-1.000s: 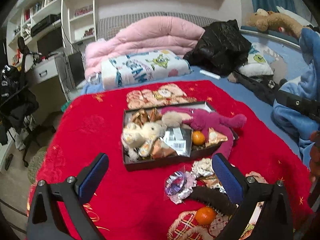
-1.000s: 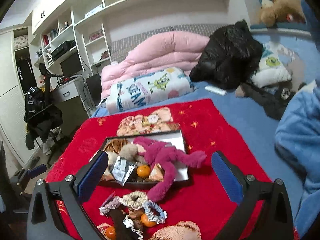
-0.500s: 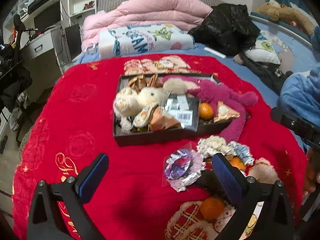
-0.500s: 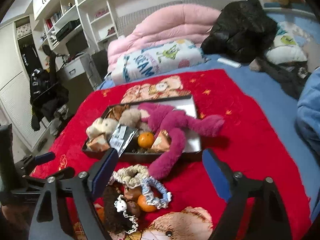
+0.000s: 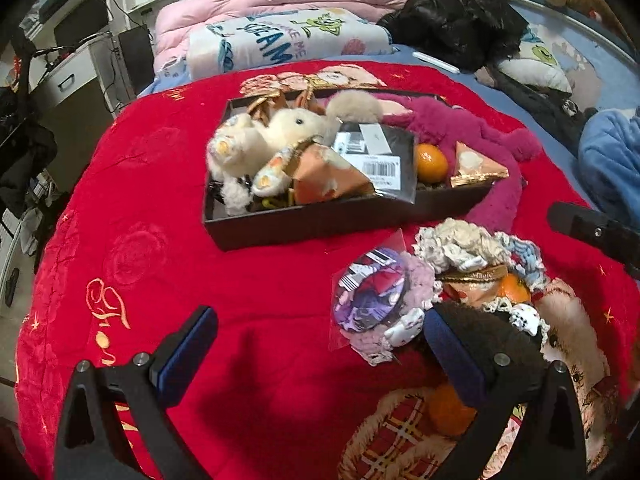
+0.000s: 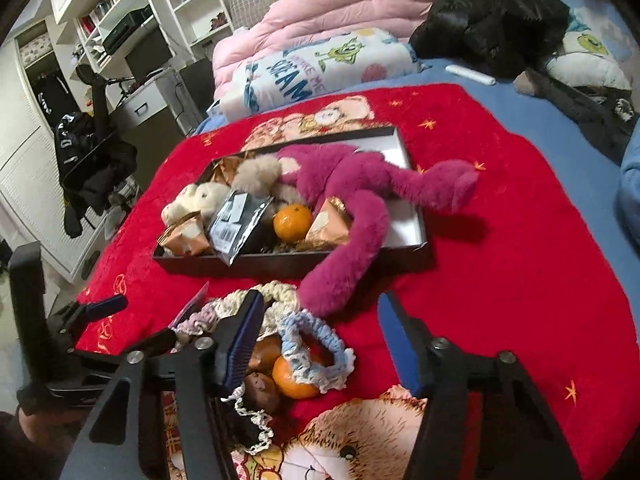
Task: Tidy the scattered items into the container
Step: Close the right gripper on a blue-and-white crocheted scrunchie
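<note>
Soft, light blue scrunchie [image 6: 316,344] lies draped over an orange [image 6: 294,376] before the container [image 6: 416,246]; my right gripper's [image 6: 320,340] jaws are closing around its ruffled band, left gripper [image 5: 320,356] open.

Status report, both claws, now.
Left claw open, empty. Right claw closing, nothing gripped, over blue scrunchie. Pile outside box. Magenta plush overhangs rim.

A bed covered by a red embroidered blanket [image 5: 168,208] and a blue sheet [image 6: 560,128] is seen. At its far edge a folded pink quilt [image 6: 340,4] is piled. White open wall shelves [image 6: 132,4] and a white desk [image 6: 148,100] are ranged at the left; what may be a dark chair [image 6: 96,152] stands beside.
</note>
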{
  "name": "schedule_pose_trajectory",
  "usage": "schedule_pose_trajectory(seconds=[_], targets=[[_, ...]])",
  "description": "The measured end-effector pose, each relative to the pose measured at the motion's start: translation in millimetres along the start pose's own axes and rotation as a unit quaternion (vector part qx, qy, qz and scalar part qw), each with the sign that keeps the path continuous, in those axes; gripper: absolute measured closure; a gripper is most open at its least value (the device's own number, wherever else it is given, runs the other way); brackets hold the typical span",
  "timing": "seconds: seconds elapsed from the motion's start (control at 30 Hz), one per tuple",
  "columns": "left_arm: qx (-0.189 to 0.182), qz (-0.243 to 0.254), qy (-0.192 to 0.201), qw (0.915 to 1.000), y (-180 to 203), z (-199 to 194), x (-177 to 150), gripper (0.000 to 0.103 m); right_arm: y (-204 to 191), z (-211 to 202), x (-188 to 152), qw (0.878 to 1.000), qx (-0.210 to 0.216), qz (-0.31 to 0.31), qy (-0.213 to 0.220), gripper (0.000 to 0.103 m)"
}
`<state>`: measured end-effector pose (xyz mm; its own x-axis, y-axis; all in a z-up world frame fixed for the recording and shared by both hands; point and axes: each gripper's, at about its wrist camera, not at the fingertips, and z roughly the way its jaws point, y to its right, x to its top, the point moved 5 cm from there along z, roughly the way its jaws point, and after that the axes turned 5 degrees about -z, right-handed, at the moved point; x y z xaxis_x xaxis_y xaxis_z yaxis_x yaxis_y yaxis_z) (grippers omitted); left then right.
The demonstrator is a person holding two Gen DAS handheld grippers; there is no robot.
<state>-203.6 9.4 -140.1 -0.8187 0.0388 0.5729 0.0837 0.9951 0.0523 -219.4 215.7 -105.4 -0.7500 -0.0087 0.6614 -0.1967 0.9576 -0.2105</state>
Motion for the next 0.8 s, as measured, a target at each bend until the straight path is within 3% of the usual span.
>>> schedule_pose_trajectory(seconds=[0.33, 0.6, 0.8], targets=[[0.005, 0.001, -0.001, 1.0000, 0.3, 7.0, 3.2, 0.000, -2.6, 22.9, -17.9, 0.998, 0.004, -0.005, -0.061, 0.051], [0.006, -0.006, 0.008, 0.9999, -3.2, -0.2, 7.2, 0.000, -3.2, 32.2, -25.8, 0.996, 0.008, -0.005, -0.083, 0.060], [0.007, -0.003, 0.008, 0.9999, -3.1, -1.3, 7.1, 0.000, -3.4, 40.2, -32.4, 0.994, 0.008, -0.003, -0.106, 0.085]])
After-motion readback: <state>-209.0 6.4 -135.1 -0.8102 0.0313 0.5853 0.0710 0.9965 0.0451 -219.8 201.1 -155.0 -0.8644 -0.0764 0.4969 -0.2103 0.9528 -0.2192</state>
